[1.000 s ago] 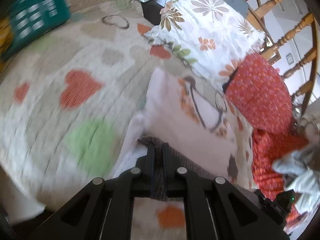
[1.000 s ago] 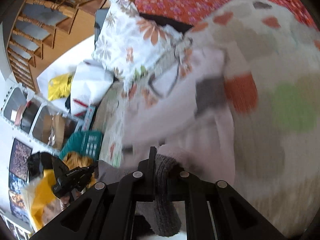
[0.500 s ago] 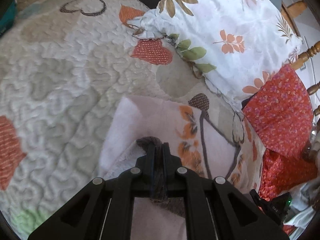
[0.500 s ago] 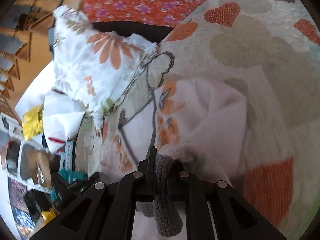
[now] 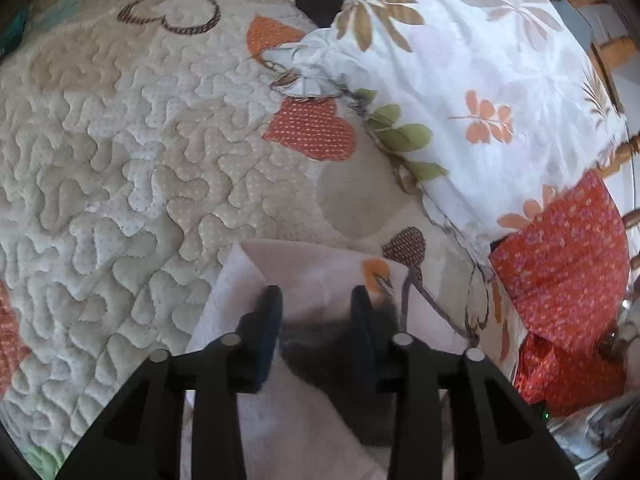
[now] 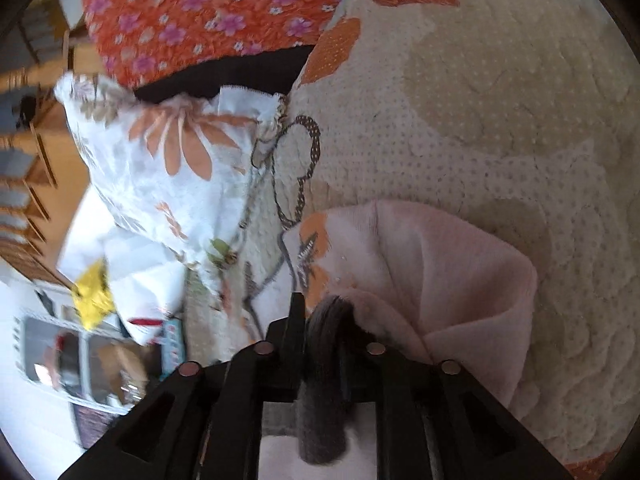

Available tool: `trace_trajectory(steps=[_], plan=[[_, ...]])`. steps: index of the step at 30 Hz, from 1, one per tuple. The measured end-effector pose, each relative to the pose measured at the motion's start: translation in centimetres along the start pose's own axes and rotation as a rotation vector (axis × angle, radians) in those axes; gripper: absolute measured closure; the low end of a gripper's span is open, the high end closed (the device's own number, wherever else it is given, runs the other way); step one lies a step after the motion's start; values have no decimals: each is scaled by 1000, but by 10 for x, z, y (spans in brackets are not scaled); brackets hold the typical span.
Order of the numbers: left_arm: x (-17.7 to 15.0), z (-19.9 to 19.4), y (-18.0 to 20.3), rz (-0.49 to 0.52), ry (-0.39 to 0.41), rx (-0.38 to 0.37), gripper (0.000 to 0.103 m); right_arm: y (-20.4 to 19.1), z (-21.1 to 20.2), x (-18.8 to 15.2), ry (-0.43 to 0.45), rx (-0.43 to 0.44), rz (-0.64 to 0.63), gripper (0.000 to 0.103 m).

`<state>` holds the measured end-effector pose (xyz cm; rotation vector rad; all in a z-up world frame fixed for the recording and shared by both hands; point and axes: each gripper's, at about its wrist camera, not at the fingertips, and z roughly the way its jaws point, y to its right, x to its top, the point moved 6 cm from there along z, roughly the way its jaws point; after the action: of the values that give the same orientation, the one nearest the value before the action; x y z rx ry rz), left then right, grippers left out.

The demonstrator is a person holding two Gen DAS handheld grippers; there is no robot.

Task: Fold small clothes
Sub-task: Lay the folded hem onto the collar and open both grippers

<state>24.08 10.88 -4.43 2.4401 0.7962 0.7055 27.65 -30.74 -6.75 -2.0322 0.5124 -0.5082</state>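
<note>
Pink garment (image 5: 316, 276) lies lower centre on the quilt (image 5: 120, 152). Left hand-held gripper (image 5: 316, 300) just opened wide, releasing its grey cuff (image 5: 332, 360); right hand-held gripper (image 6: 320, 308) still pinches the other cuff. Fold likely laid; right release next.

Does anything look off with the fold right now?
The pink garment is bunched in loose folds rather than flat on the quilt. The right hand-held gripper pinches its grey cuff, while the left hand-held gripper is open above it.
</note>
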Motion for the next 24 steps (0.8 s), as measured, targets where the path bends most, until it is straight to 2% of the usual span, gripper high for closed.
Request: trace_trajectory(steps=[5,8,12,18,21,23,24], plan=[[-9,-22,17,106,42,26,47,3,-11,5,31,69,84,63],[-21,-28,28,224,39,87,44,-5,-22,6,66,67,75,53],[-43,-23,31,358,-13,165,43,-25,-42,5,135,23,-6,46],[-59,-12,27,459,-46,213,43,-62,-50,-9,205,-96,-211,44],[-54,7,12,444,-85,246,43,-82,-33,-26,133,-132,-365,44],[-51,19,4,463,-92,306,43,-89,-8,-45,25,-118,-434,44],[-47,22,-1,473,-65,366,44,-87,1,-52,-22,-108,-445,44]])
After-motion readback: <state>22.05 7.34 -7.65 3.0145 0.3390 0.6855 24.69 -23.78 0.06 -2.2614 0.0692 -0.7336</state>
